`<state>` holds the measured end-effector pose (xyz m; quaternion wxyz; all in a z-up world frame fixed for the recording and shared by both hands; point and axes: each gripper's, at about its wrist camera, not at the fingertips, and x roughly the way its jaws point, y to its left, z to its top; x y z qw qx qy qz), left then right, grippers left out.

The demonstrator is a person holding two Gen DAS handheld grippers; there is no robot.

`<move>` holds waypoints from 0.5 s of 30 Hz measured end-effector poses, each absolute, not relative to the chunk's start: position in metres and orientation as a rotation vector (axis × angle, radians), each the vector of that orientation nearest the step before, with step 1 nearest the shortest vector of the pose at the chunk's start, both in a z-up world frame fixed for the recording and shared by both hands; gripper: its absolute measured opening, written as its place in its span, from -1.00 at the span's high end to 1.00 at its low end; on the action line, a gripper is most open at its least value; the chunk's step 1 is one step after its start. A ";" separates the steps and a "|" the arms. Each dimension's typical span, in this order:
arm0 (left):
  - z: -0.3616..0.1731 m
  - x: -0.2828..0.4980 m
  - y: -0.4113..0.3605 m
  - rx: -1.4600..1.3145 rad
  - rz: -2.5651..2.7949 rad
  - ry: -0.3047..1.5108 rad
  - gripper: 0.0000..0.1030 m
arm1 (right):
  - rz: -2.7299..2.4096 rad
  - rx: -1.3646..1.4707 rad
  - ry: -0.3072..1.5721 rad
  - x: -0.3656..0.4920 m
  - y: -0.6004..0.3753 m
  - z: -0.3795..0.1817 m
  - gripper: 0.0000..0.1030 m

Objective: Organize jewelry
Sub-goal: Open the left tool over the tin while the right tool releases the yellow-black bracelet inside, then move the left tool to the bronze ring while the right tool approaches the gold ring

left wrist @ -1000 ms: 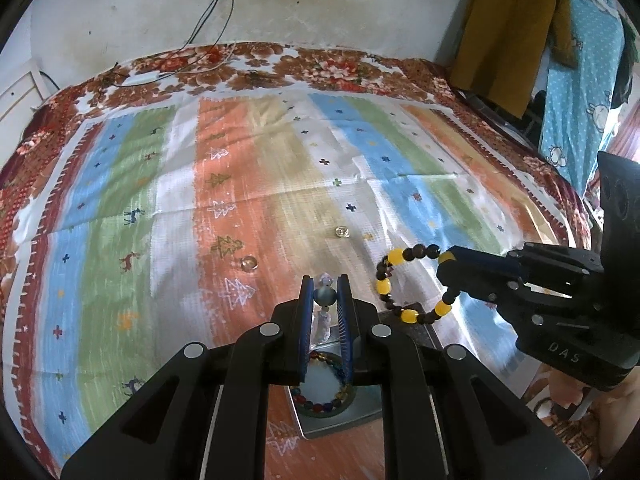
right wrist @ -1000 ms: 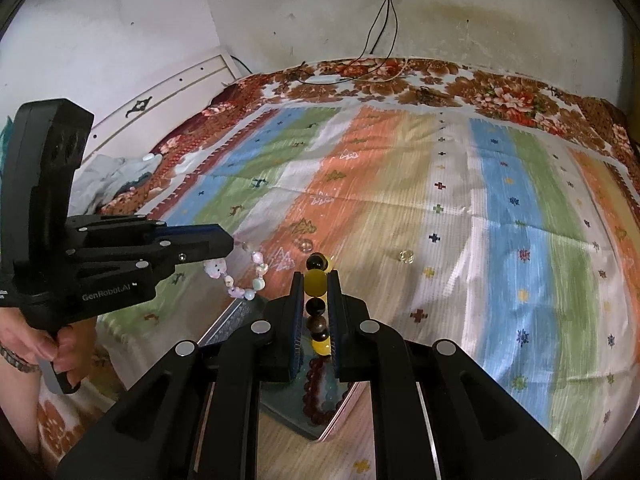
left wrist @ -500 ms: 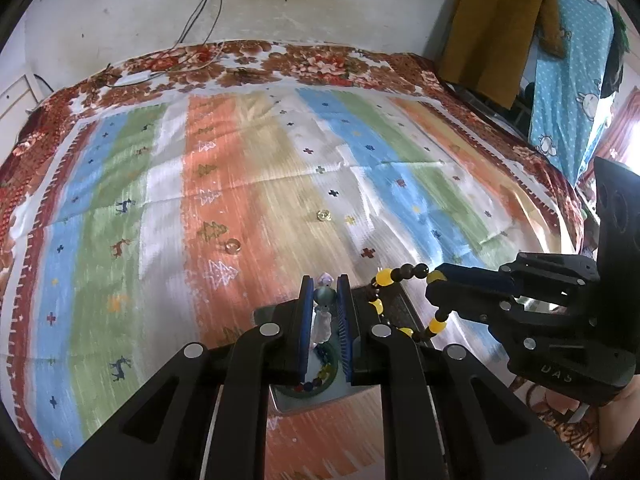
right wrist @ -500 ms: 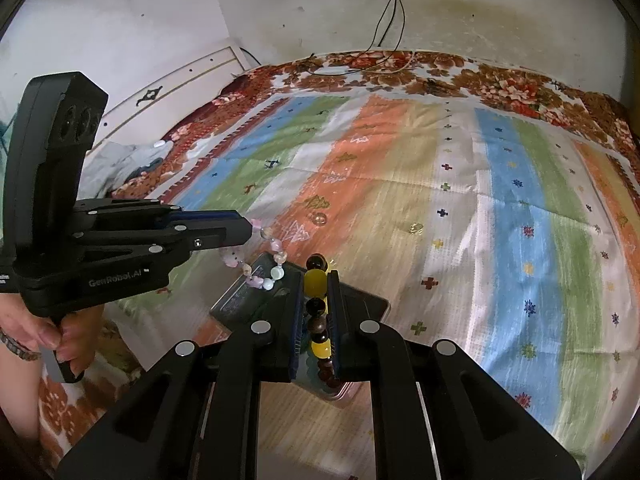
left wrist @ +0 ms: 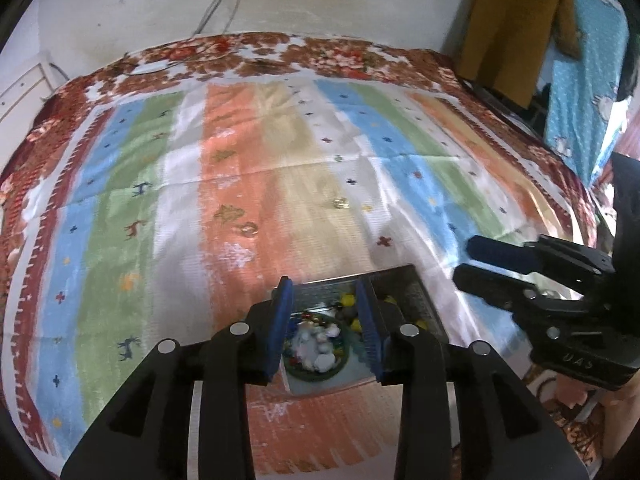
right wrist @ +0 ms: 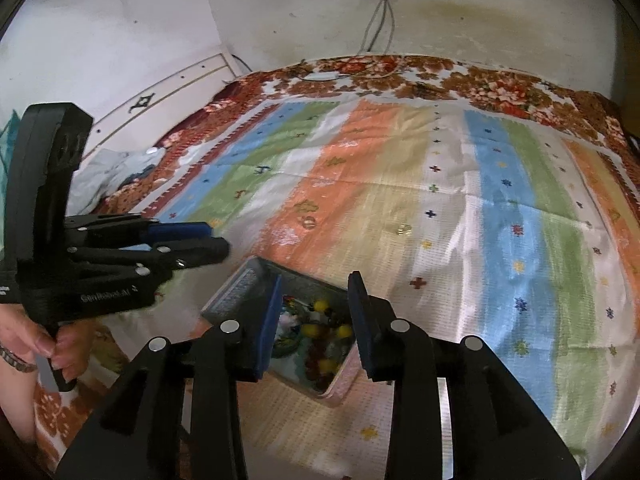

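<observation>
A grey metal box (left wrist: 412, 284) (right wrist: 240, 288) sits on the striped bedspread near its front edge. Inside lie a pale white bead bracelet (left wrist: 316, 344) (right wrist: 286, 322), a yellow-and-dark bead bracelet (right wrist: 324, 330) (left wrist: 348, 308) and a dark multicolour bracelet (left wrist: 320, 374). My left gripper (left wrist: 324, 324) is open and empty just above the box. My right gripper (right wrist: 314, 318) is open and empty above the box too. Each gripper shows in the other's view, the right one (left wrist: 464, 260) and the left one (right wrist: 218, 240), with jaws parted.
Two small rings lie on the bedspread beyond the box, one on the orange stripe (left wrist: 248, 230) (right wrist: 309, 222) and one on the beige stripe (left wrist: 340, 202) (right wrist: 403, 230). A wall with a socket and cables stands behind the bed. Clothes hang at the right (left wrist: 516, 24).
Both grippers held bracelets over the box; both have opened and the bracelets now lie in the box. Both grippers have lowered and drawn back slightly.
</observation>
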<state>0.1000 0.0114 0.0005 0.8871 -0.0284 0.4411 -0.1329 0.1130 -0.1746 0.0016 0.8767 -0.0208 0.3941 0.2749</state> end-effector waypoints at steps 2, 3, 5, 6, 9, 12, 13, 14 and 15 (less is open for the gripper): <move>-0.001 0.102 0.014 -0.062 -0.263 0.924 0.26 | 0.561 -0.039 0.835 0.117 -0.177 -0.002 0.24; -0.002 0.103 0.016 -0.063 -0.254 0.926 0.24 | 0.556 -0.031 0.842 0.119 -0.179 -0.004 0.18; -0.002 0.104 0.017 -0.062 -0.247 0.926 0.15 | 0.547 -0.019 0.854 0.124 -0.180 -0.007 0.14; -0.002 0.104 0.017 -0.062 -0.245 0.925 0.12 | 0.544 -0.015 0.858 0.125 -0.181 -0.008 0.14; -0.003 0.106 0.019 -0.063 -0.234 0.926 0.07 | 0.540 -0.008 0.859 0.129 -0.184 -0.009 0.08; -0.004 0.109 0.023 -0.065 -0.215 0.924 -0.06 | 0.530 -0.001 0.864 0.131 -0.186 -0.010 0.03; -0.004 0.110 0.024 -0.066 -0.211 0.925 -0.12 | 0.526 -0.001 0.864 0.132 -0.187 -0.010 -0.02; -0.005 0.111 0.025 -0.067 -0.204 0.925 -0.15 | 0.521 0.000 0.866 0.133 -0.188 -0.011 -0.09; -0.006 0.112 0.026 -0.068 -0.202 0.926 -0.16 | 0.519 0.000 0.868 0.134 -0.188 -0.012 -0.12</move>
